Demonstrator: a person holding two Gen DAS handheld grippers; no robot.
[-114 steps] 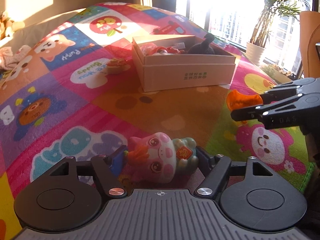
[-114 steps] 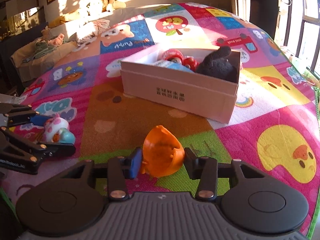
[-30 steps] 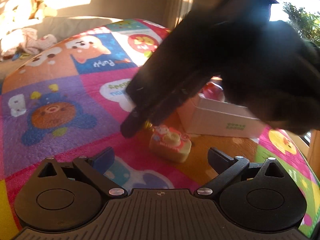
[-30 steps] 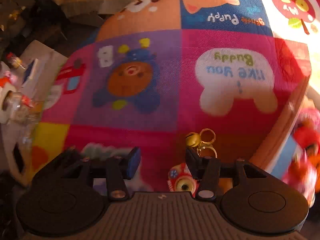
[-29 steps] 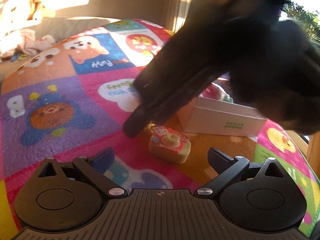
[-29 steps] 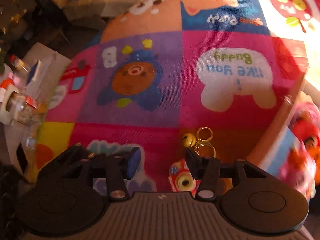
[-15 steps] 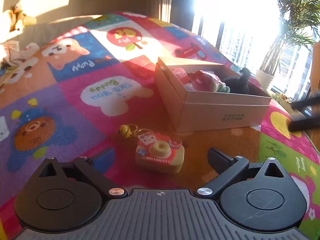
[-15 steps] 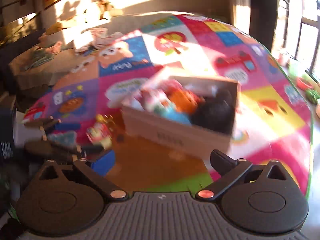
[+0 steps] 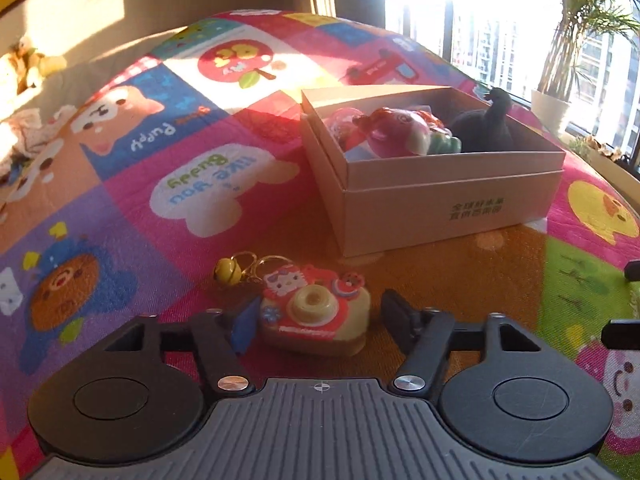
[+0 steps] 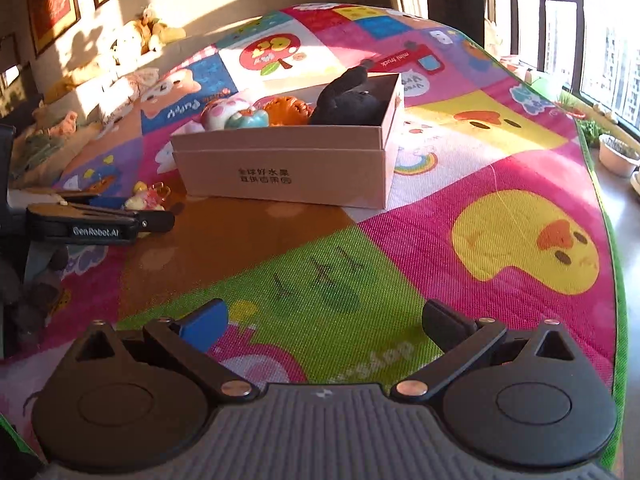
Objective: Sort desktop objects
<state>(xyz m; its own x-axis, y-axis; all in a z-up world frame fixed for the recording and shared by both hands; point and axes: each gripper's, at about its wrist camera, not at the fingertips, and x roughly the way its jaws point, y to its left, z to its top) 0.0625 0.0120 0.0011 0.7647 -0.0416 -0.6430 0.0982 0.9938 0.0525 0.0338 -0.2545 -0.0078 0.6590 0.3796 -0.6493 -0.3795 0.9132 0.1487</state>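
A small red and cream toy camera [image 9: 316,316] with a yellow bell keyring [image 9: 228,272] lies on the colourful play mat [image 9: 120,208]. It sits between the closing jaws of my left gripper [image 9: 320,318]. The blue left pad [image 9: 245,326] touches its side, and a gap remains at the right pad. The right wrist view shows the toy camera [image 10: 146,200] at far left inside the left gripper [image 10: 148,210]. My right gripper [image 10: 324,316] stands wide open over a green mat patch, holding nothing. Behind stands the cardboard box [image 9: 440,208].
The box [image 10: 280,172] holds a pink animal toy [image 9: 396,134], an orange toy [image 10: 288,110] and a black plush [image 9: 484,124]. The right gripper's fingertips [image 9: 624,332] show at the right edge. A potted plant [image 9: 552,104] and windows lie beyond the mat; soft toys [image 10: 148,36] line the far wall.
The right gripper, which hung over the toy camera, has swung away to the right and opened wide. My left gripper has moved up to the camera and its jaws have narrowed around it.
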